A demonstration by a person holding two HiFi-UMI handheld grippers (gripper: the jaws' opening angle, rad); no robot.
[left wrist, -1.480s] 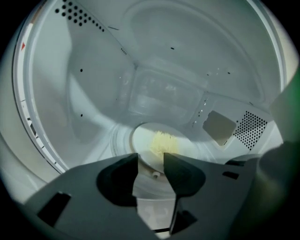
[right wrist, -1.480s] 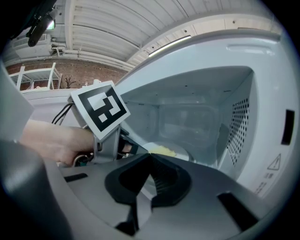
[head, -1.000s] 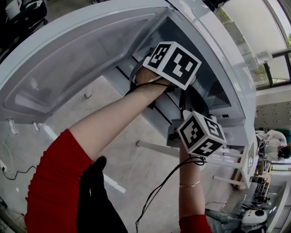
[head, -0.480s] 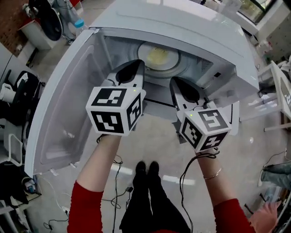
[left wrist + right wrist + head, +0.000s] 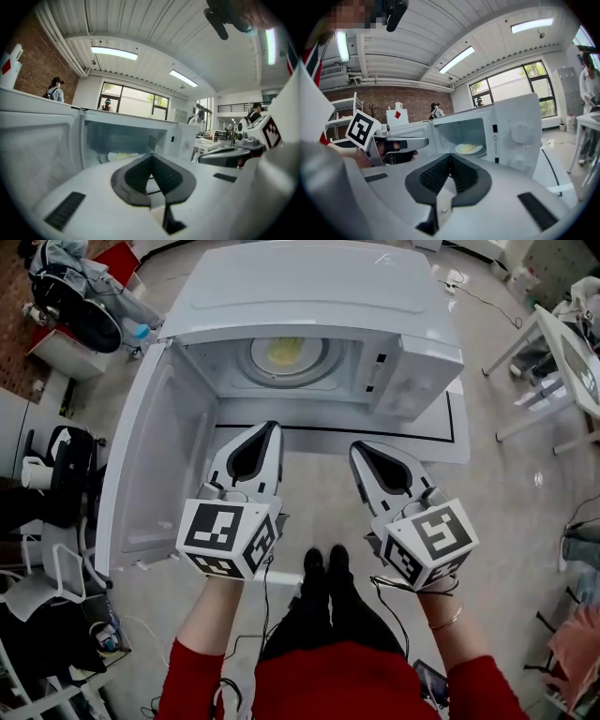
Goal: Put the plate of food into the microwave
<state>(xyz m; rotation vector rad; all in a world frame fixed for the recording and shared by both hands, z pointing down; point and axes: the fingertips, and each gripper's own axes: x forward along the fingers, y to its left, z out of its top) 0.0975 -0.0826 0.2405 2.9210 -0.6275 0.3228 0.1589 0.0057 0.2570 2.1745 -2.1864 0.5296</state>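
Observation:
The white microwave (image 5: 309,282) stands open, its door (image 5: 150,465) swung out to the left. Inside on the turntable lies the plate of yellow food (image 5: 286,354), also seen in the left gripper view as the plate (image 5: 123,155) and in the right gripper view as the plate (image 5: 468,148). My left gripper (image 5: 269,427) and right gripper (image 5: 360,448) hover side by side in front of the opening, clear of it. Both are shut with nothing between the jaws, as the left gripper (image 5: 151,157) and right gripper (image 5: 450,157) show in their own views.
The microwave sits on a white surface with a black line (image 5: 375,431) marked in front. White tables (image 5: 562,343) stand to the right, chairs and clutter (image 5: 56,474) to the left. People stand far back by the windows (image 5: 436,110).
Both grippers have drawn back out of the microwave toward me. The plate stays inside on the turntable.

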